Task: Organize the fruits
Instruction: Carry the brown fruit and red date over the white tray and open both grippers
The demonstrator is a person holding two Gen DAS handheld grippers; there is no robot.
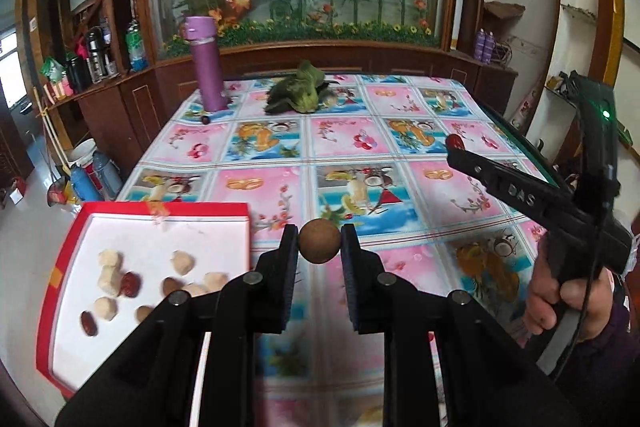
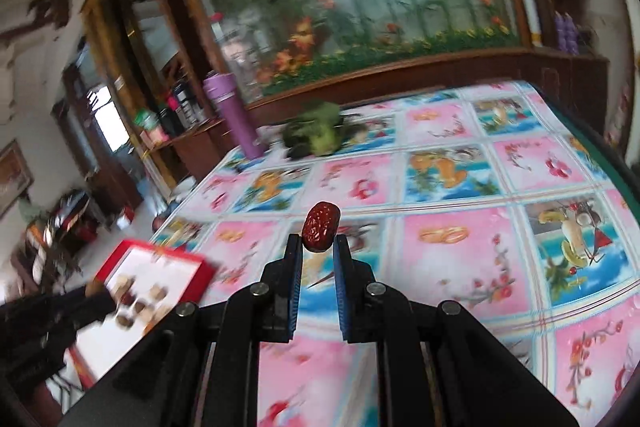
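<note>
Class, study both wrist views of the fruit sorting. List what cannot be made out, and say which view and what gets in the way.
- Red box, left wrist view: near right corner and some pieces hidden behind the left tool holding the brown fruit.
- Same box, right wrist view: contents blurred by motion; lower part covered by the other tool.
- Small dark item beside the purple bottle: too small to identify.
- Right tool holds the red date; tablecloth beneath is smeared.

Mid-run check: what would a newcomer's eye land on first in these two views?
Both tools are loaded: the left tool pinches a round brown longan, and the right tool pinches a wrinkled red date, both above the fruit-patterned tablecloth. At the table's left edge lies a red-rimmed tray holding pale peeled fruits and more dates.
</note>
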